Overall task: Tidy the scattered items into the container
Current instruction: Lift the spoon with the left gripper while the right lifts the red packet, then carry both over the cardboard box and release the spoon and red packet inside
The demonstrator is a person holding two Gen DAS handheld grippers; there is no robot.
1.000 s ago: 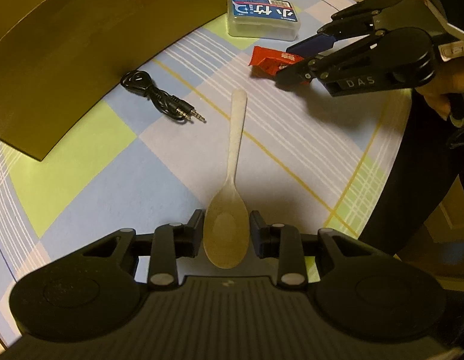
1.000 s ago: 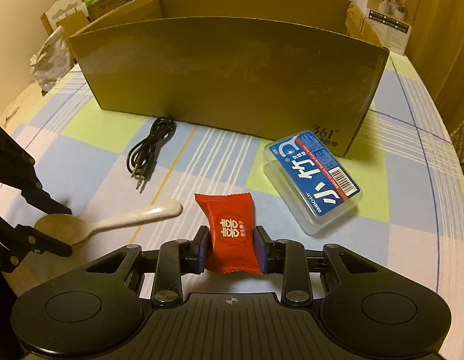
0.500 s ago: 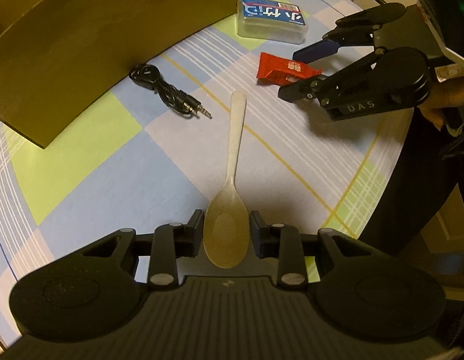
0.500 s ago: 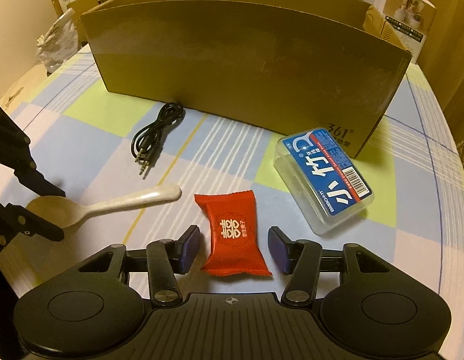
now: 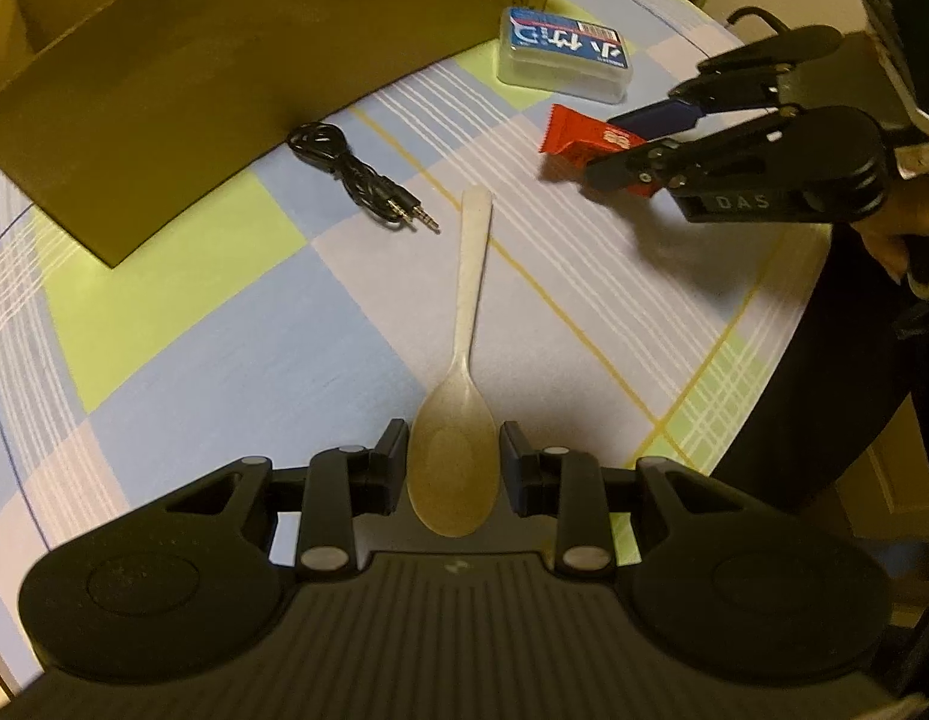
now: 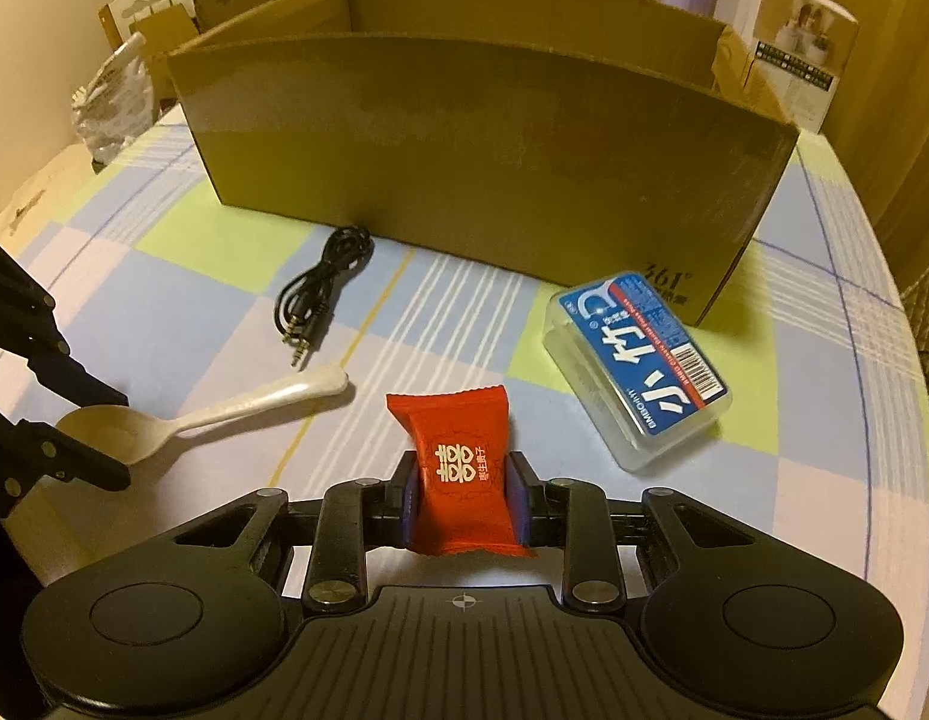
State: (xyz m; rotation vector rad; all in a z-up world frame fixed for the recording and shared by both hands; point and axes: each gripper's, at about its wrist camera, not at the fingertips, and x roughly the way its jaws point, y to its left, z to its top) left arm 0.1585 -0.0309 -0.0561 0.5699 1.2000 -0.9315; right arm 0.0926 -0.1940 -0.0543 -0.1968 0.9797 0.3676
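A pale spoon (image 5: 473, 276) lies on the checked tablecloth, and my left gripper (image 5: 453, 462) is shut on its bowl, handle pointing away. In the right wrist view that spoon (image 6: 236, 408) shows at the left between the left gripper's (image 6: 113, 435) black fingers. My right gripper (image 6: 463, 480) is shut on a red candy packet (image 6: 458, 468), which creases between the pads. From the left wrist view the packet (image 5: 584, 138) hangs slightly above the cloth in the right gripper (image 5: 608, 147). The open cardboard box (image 6: 482, 168) stands behind.
A coiled black audio cable (image 6: 320, 288) lies before the box wall. A clear plastic case with a blue label (image 6: 638, 366) rests by the box's right corner. The round table's edge (image 5: 782, 348) curves at the right, beside a person's dark clothing. Boxes and bags stand beyond the table.
My right gripper, shut on the red packet a second ago, opened around it and has now shut on it again, slightly raised. The left gripper keeps its hold on the spoon.
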